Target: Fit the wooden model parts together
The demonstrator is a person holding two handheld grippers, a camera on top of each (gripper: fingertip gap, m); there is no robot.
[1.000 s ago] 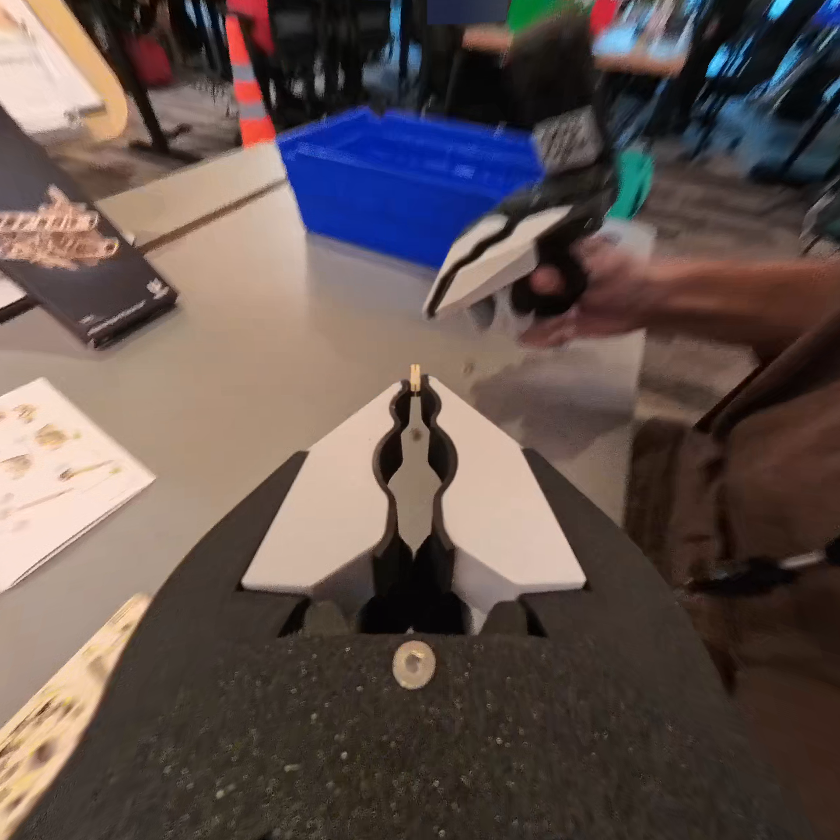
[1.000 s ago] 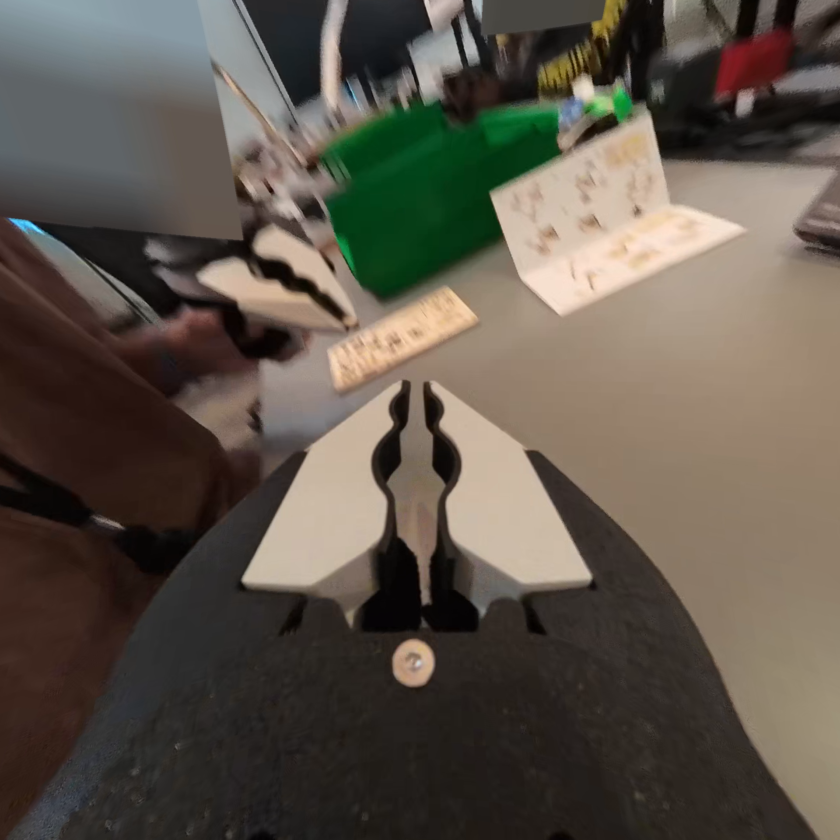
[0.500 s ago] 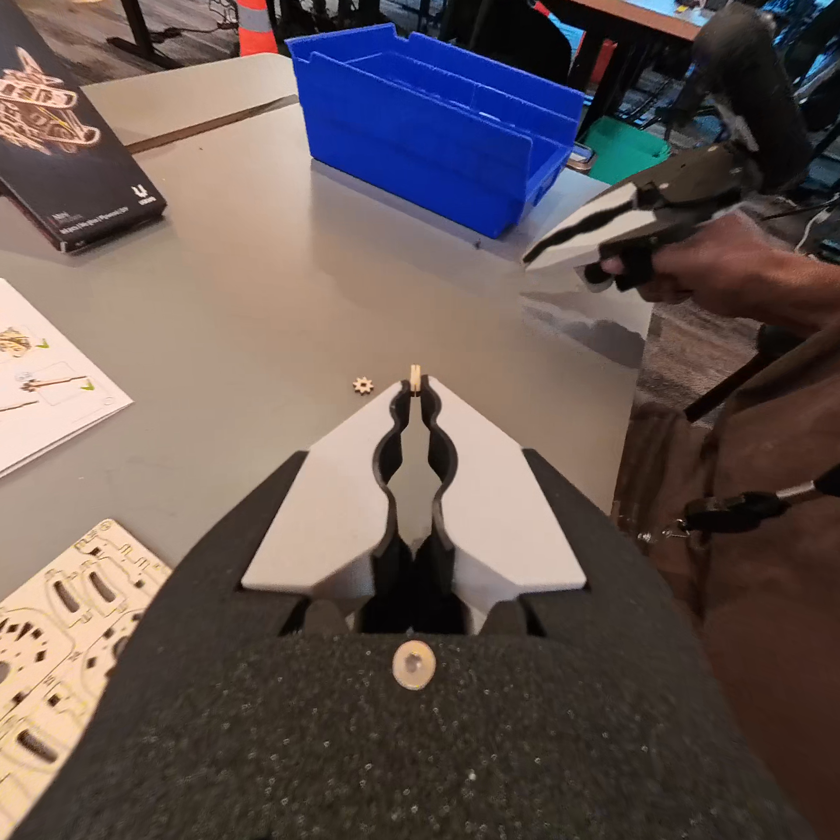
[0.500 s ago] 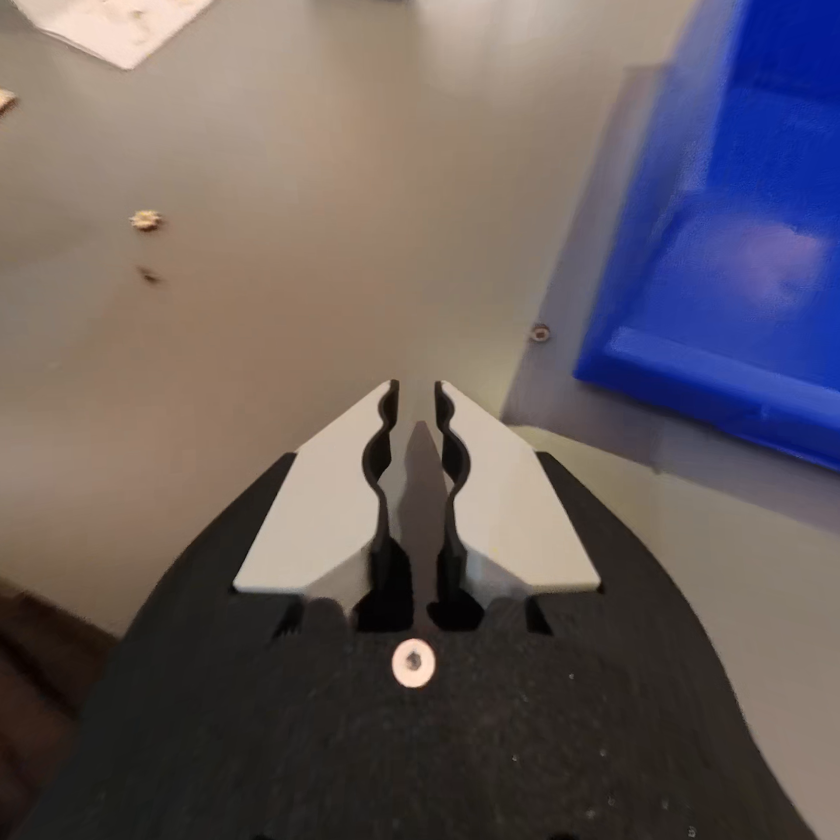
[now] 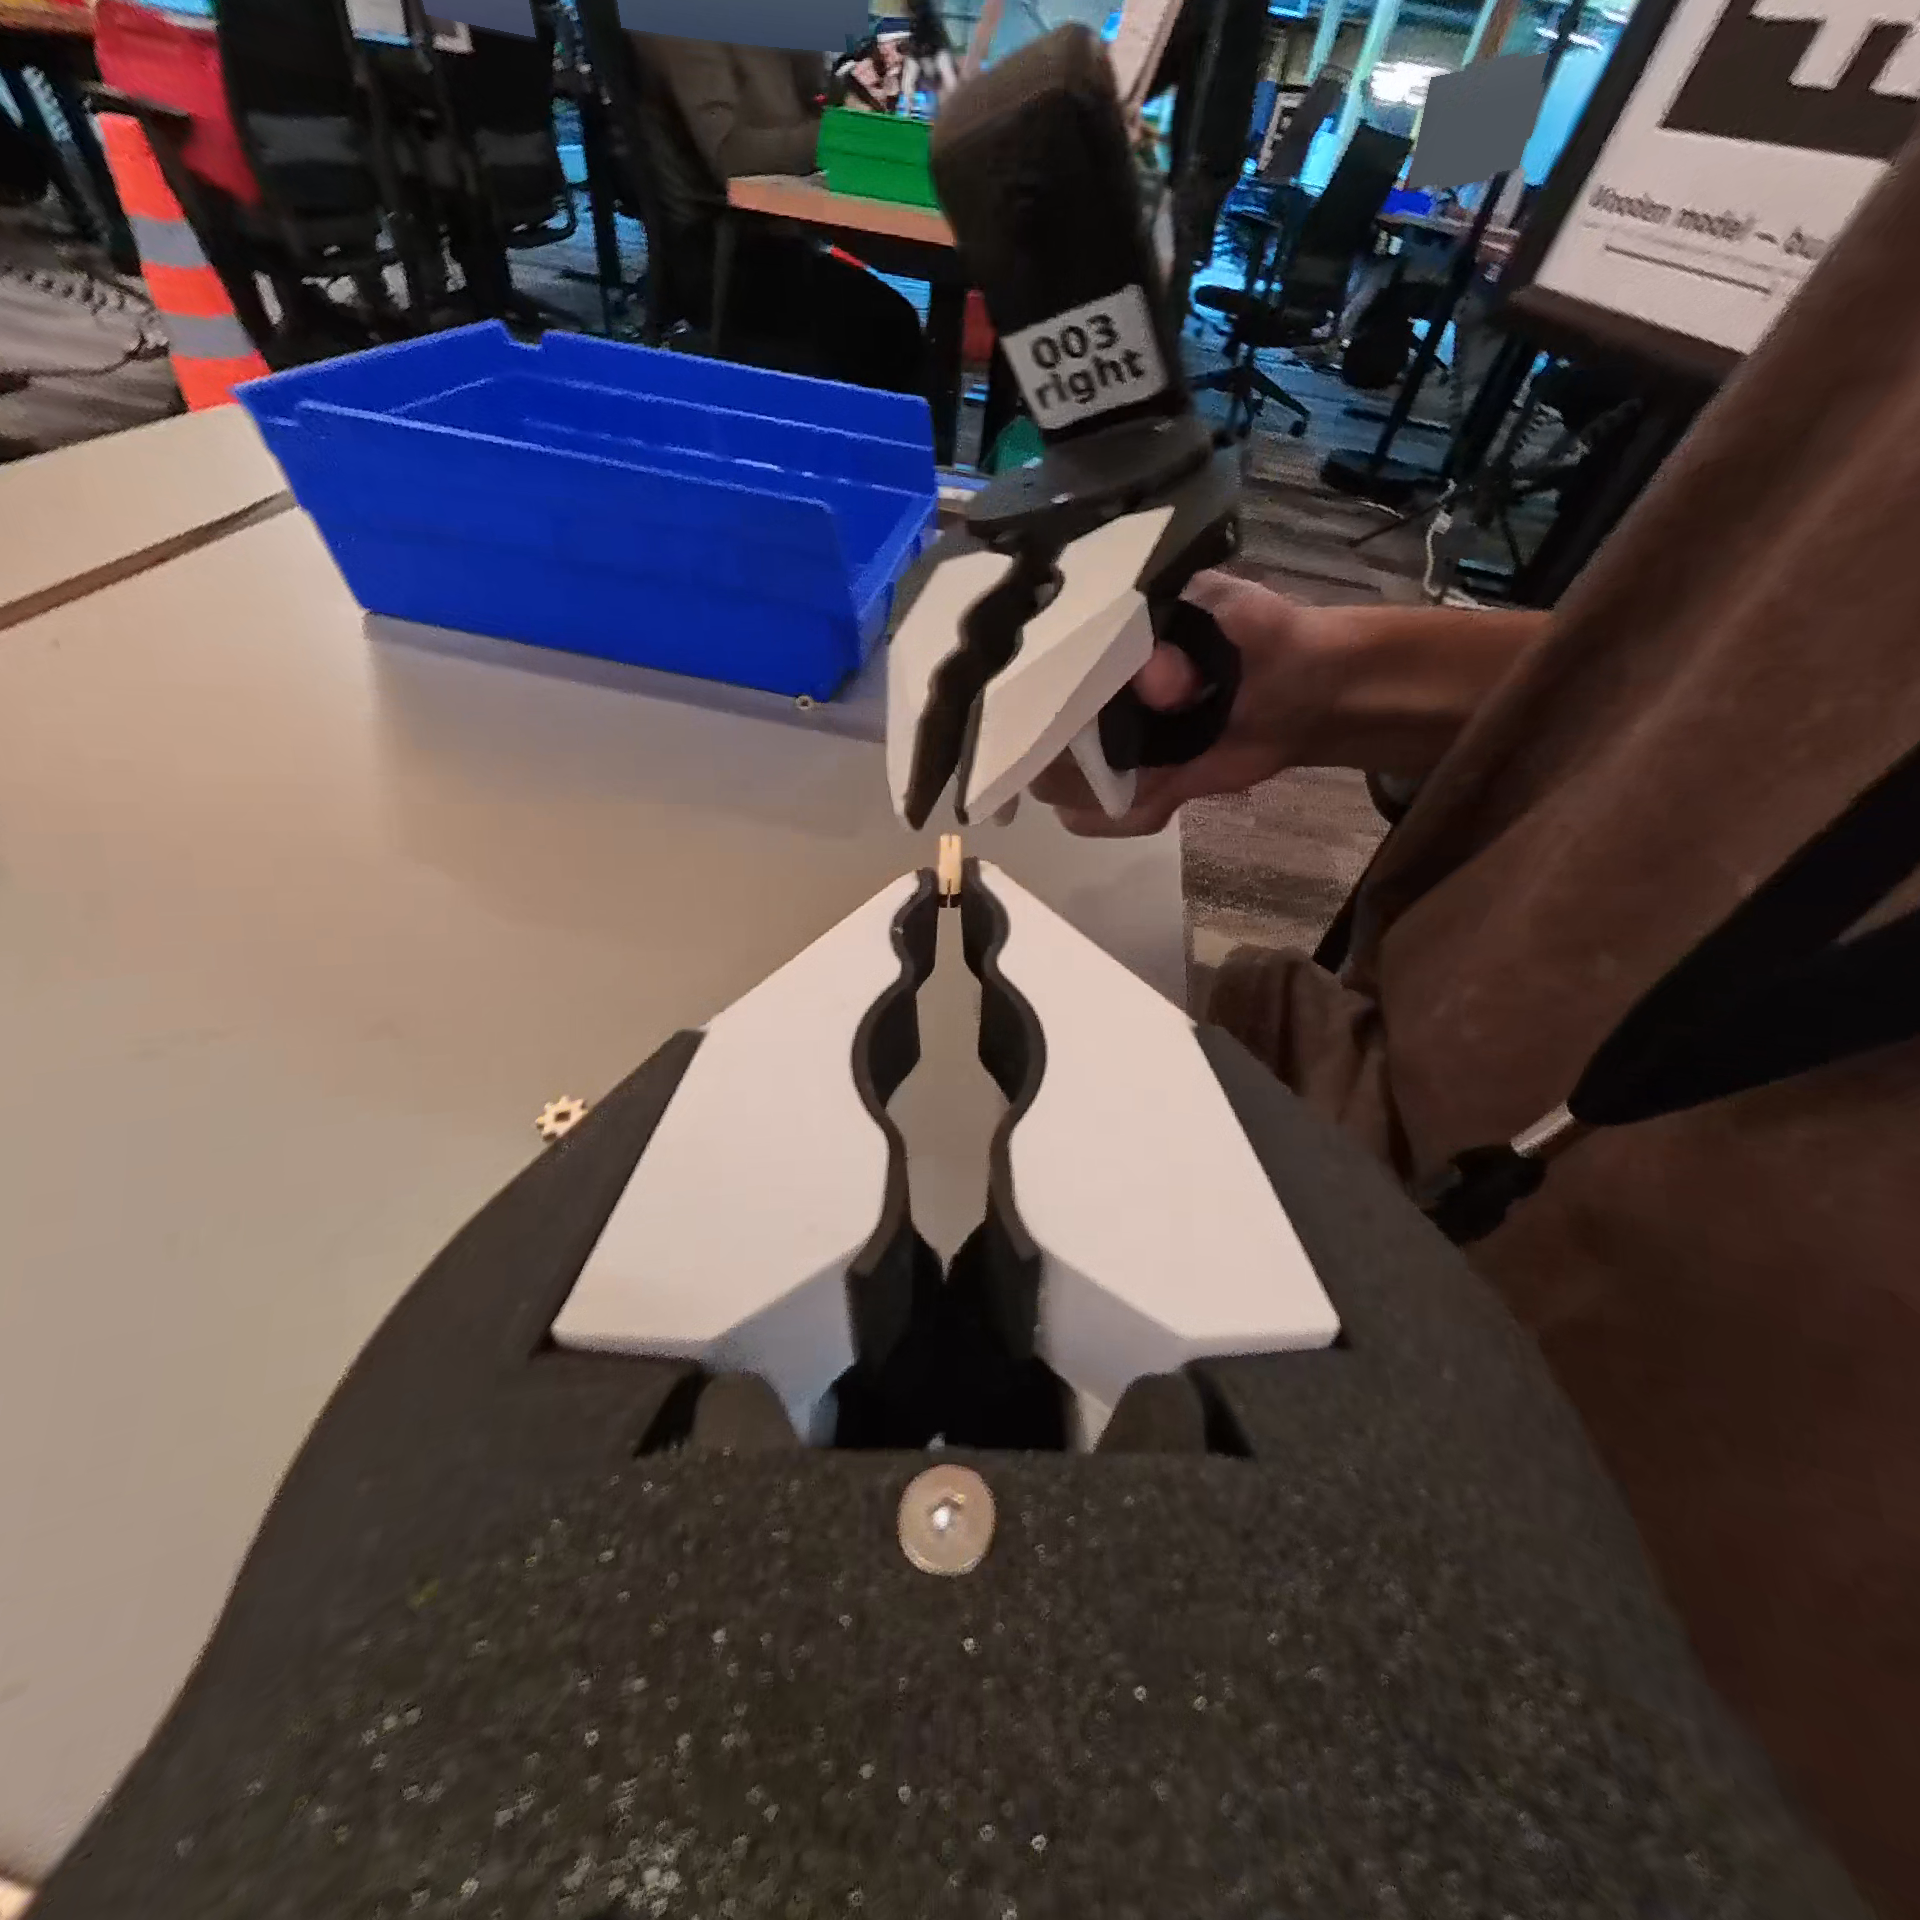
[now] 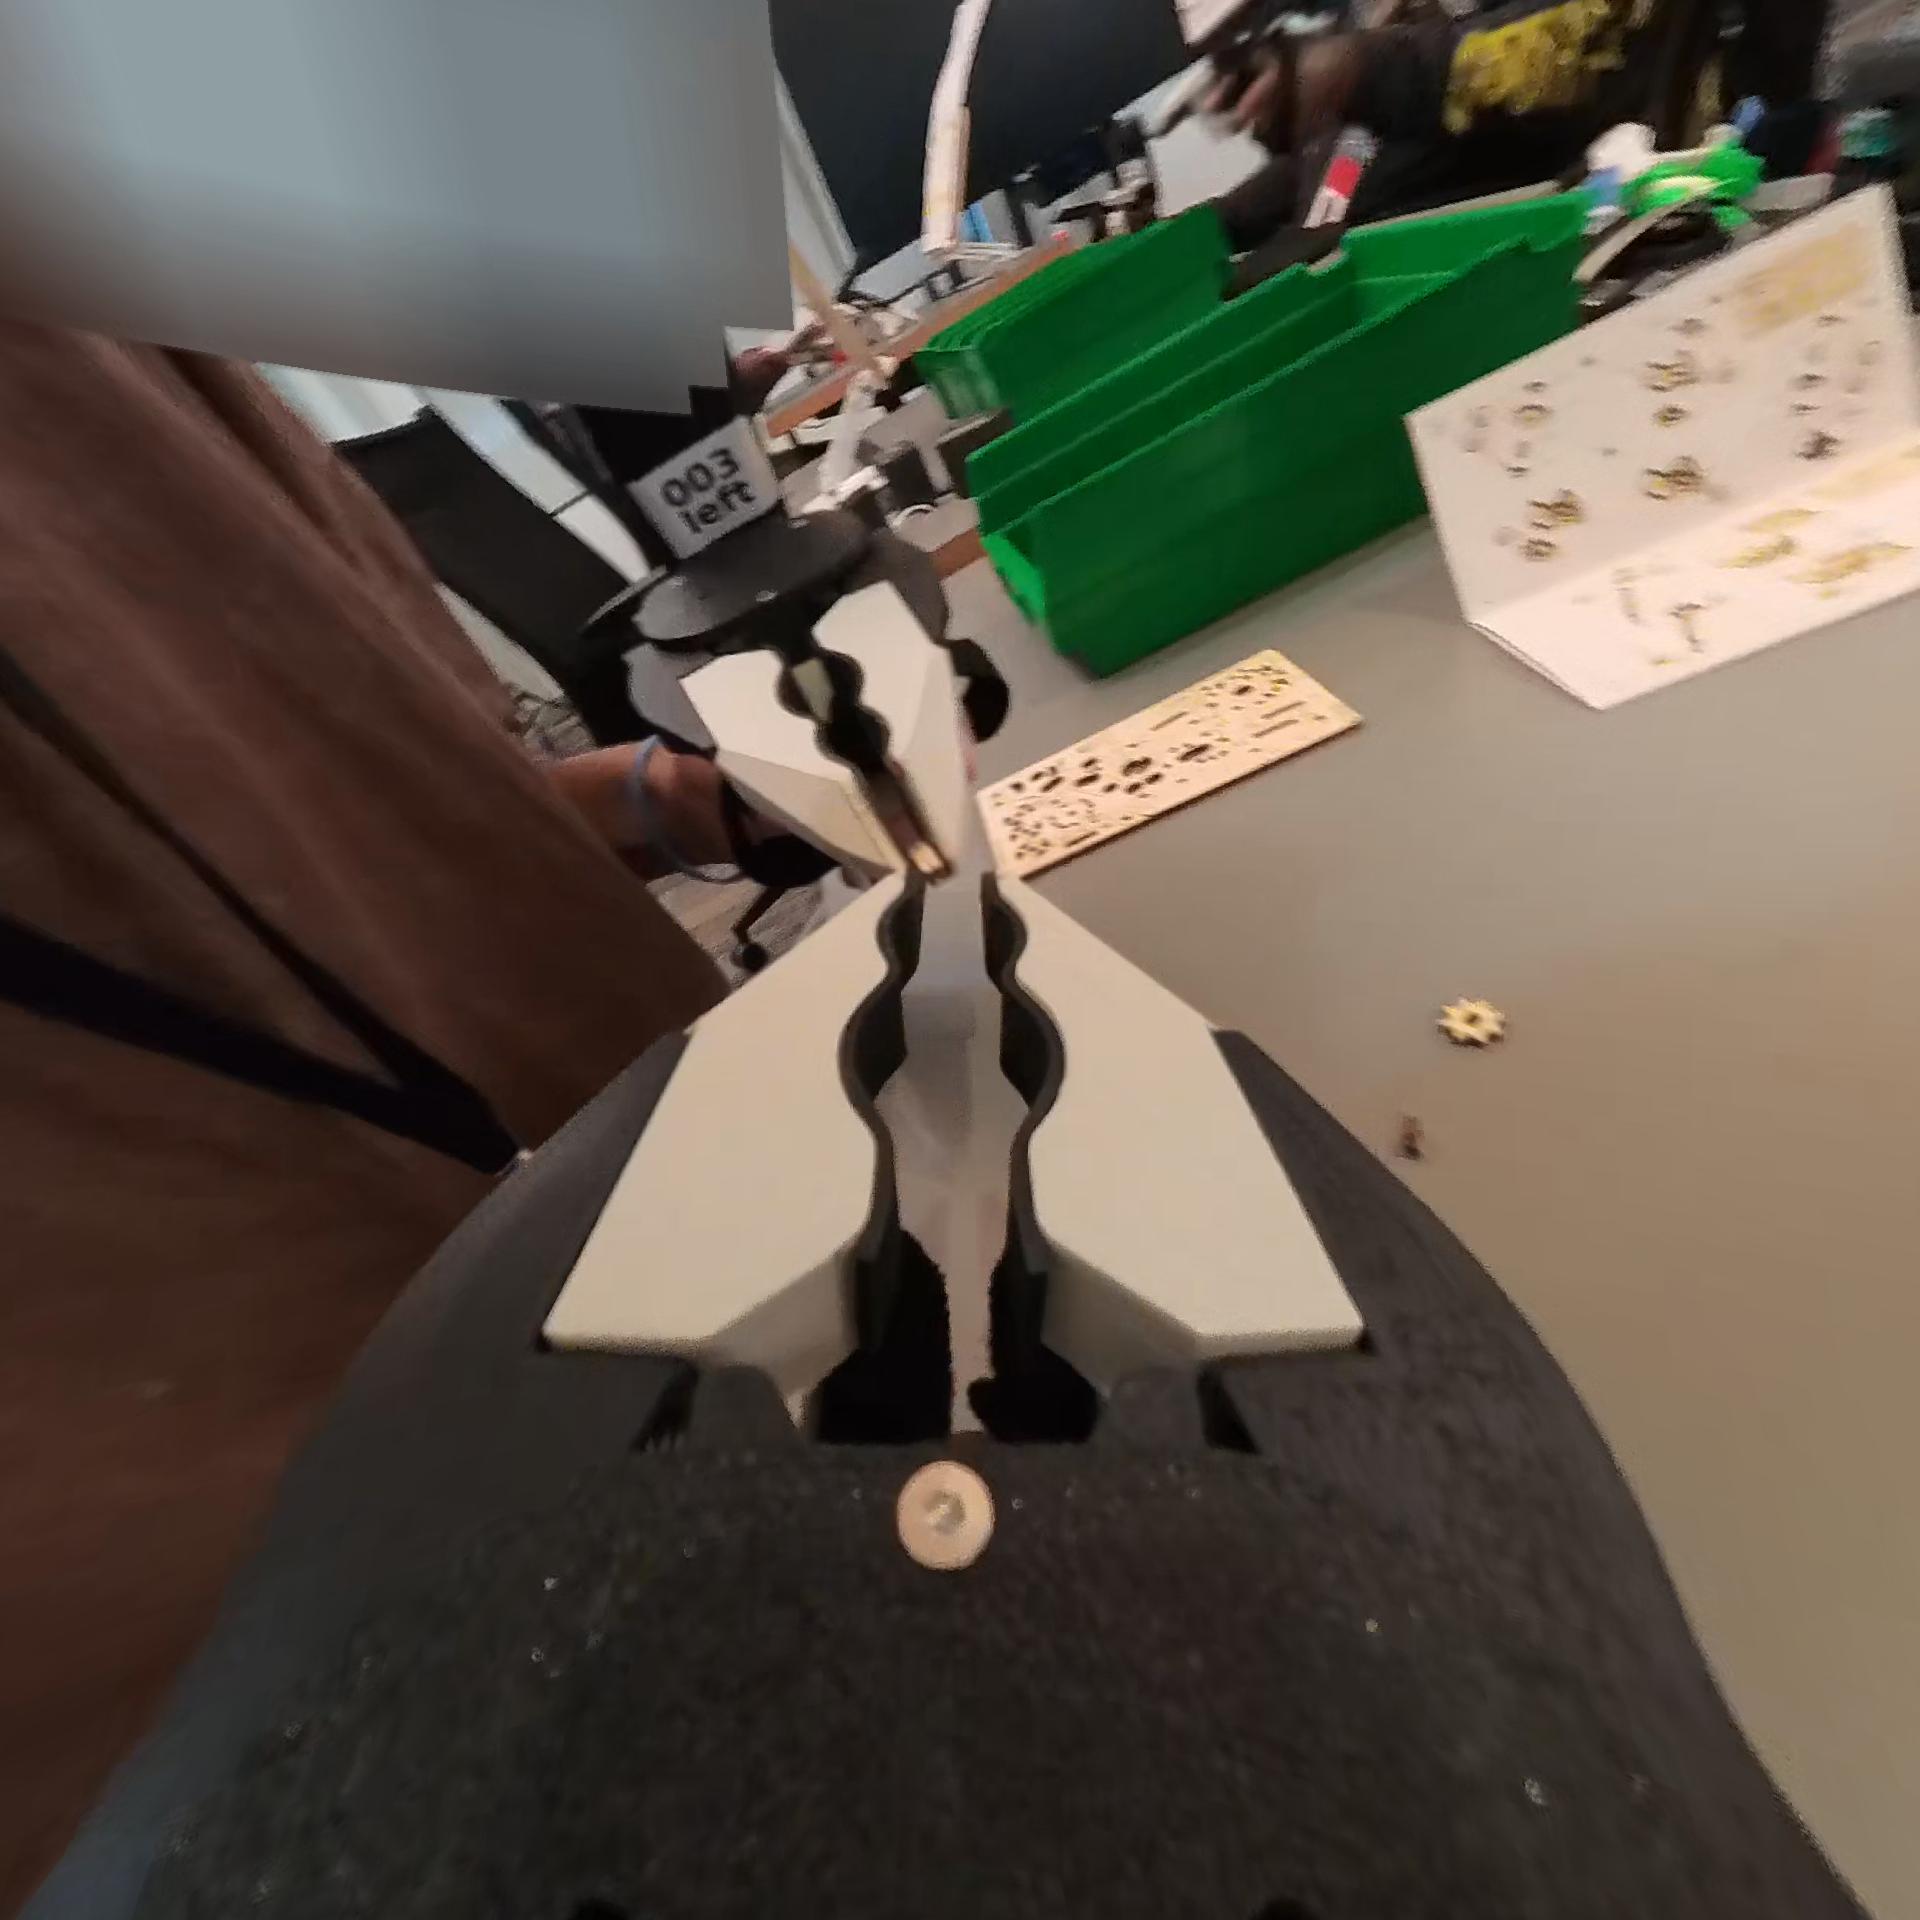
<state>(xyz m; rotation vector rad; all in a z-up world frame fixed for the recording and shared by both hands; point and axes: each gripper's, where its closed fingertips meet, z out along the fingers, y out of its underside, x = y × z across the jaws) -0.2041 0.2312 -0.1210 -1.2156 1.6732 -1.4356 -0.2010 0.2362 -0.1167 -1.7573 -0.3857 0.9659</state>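
Observation:
My left gripper (image 5: pixel 945 885) is shut on a small pale wooden peg (image 5: pixel 948 860) that sticks out past its tips, held above the grey table (image 5: pixel 364 883). My right gripper (image 5: pixel 935 816) points down at the peg from just above, tips almost touching it. In the right wrist view my right gripper (image 6: pixel 940 896) is narrowly open and empty, and the left gripper (image 6: pixel 928 862) with the peg sits just past its left fingertip. A small wooden gear (image 6: pixel 1471 1022) lies on the table and also shows in the left wrist view (image 5: pixel 561 1117).
A blue bin (image 5: pixel 603 540) stands at the back of the table. A laser-cut wooden parts sheet (image 6: pixel 1164 764), green bins (image 6: pixel 1247 488) and a folded instruction leaflet (image 6: pixel 1714 468) lie farther off. A tiny dark scrap (image 6: pixel 1409 1138) lies near the gear. The person's brown sleeve (image 5: pixel 1662 831) is on the right. Left and right tips are no more than a few centimetres apart. From either gripper's tips it is about 15 cm to the small wooden gear (image 6: pixel 1471 1022).
My right gripper has swung away from the blue bin to face the left gripper, tips nearly meeting. My left gripper still holds the peg and has tilted up.

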